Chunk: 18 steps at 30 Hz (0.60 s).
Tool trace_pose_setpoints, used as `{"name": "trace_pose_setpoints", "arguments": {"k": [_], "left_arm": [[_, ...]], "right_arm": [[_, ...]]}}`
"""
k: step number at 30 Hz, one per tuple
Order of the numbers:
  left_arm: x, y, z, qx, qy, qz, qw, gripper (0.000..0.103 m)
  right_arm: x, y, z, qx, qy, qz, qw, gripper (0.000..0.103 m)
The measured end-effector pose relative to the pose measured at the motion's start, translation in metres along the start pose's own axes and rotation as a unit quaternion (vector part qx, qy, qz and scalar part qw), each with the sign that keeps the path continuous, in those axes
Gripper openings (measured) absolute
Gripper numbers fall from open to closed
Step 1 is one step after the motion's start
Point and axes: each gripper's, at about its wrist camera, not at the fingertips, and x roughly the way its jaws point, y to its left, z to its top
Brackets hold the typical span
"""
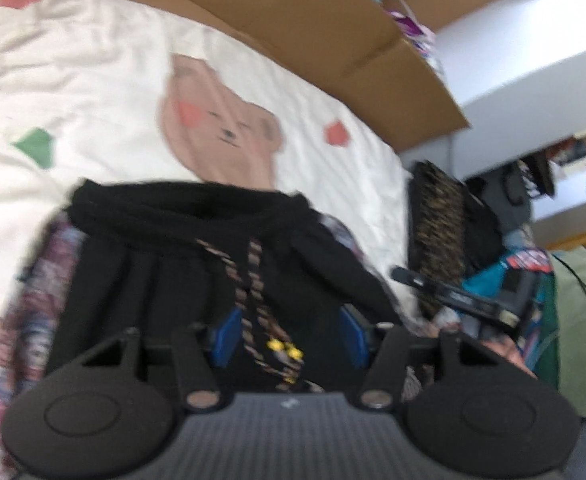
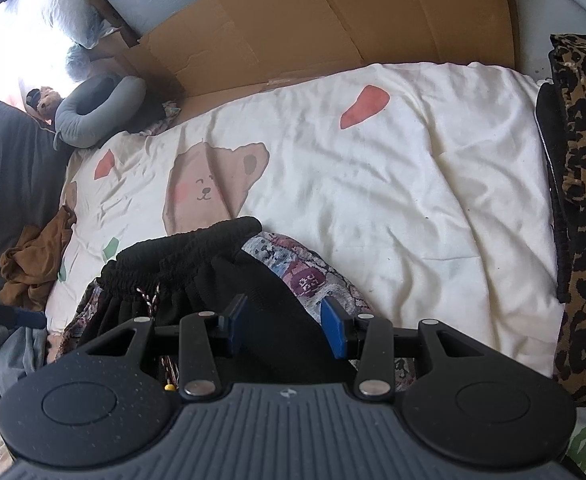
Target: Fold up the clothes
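Black shorts [image 1: 197, 264] with an elastic waistband and a braided drawstring [image 1: 253, 292] lie on the white bear-print bedspread [image 1: 93, 92], over a patterned garment [image 2: 313, 276], in the lower centre of both views. The left hand-held gripper [image 1: 289, 338] is released, its blue pads spread either side of the drawstring above the black cloth. The right hand-held gripper [image 2: 285, 324] is also spread apart, with a fold of black fabric between its pads; I cannot tell whether they touch it. Flattened cardboard [image 2: 333, 20] fills the upper frame, and a leopard-print cloth [image 2: 585, 200] runs down the right edge.
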Motion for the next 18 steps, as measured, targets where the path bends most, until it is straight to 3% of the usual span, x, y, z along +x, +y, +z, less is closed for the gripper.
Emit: {"name": "trace_pose_setpoints", "arguments": {"k": [6,12,18], "left_arm": [[-0.012,0.035,0.020,0.003,-0.033,0.074,0.9967,0.051],[-0.016,0.071,0.032,-0.013,-0.069,0.149,0.9863,0.045],[-0.009,0.096,0.041,-0.028,-0.083,0.188,0.9782,0.042]], "right_arm": [[0.007,-0.005,0.007,0.007,-0.005,0.002,1.000,0.047],[0.022,-0.007,0.020,0.033,-0.002,0.018,0.999,0.047],[0.037,0.002,0.034,0.004,0.010,0.006,1.000,0.047]]}}
